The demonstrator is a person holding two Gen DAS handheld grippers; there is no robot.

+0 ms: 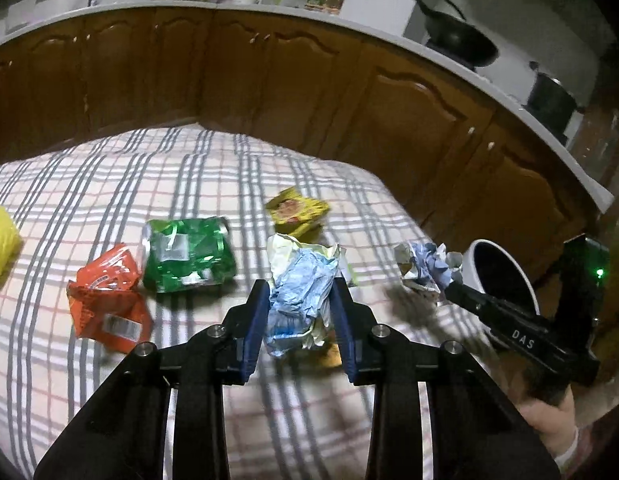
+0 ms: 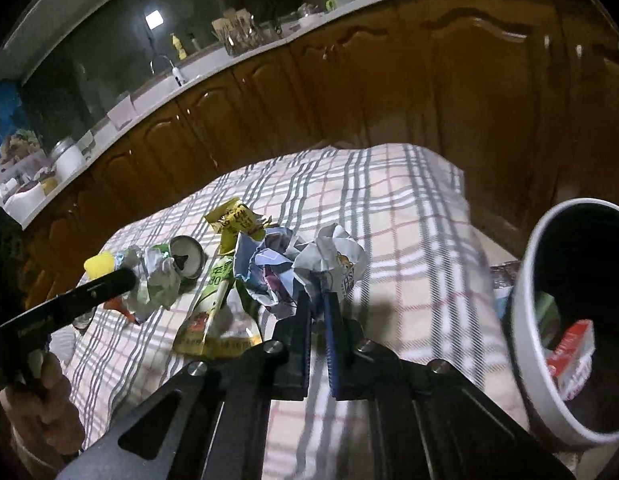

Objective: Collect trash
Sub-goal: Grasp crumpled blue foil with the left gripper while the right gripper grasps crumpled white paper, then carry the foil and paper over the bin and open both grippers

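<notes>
On the checked cloth (image 1: 109, 184), my left gripper (image 1: 299, 286) is shut on a crumpled blue-and-white wrapper (image 1: 299, 296), its blue pads pressing both sides. To its right, my right gripper (image 1: 449, 289) pinches a crumpled white-and-blue paper ball (image 1: 423, 270) beside the white bin (image 1: 527, 284). In the right wrist view the right gripper (image 2: 317, 300) is shut on that paper ball (image 2: 335, 258); the bin (image 2: 523, 320) stands at the right with a red-and-white pack (image 2: 573, 354) inside. The left gripper (image 2: 127, 276) shows at the left.
Loose on the cloth lie an orange wrapper (image 1: 107, 300), a crushed green can (image 1: 187, 256), a yellow wrapper (image 1: 295, 210) and a yellow object (image 1: 1, 236) at the left edge. A yellow-green pouch (image 2: 213, 320) lies near my right gripper. Brown cabinets (image 1: 269, 88) stand behind.
</notes>
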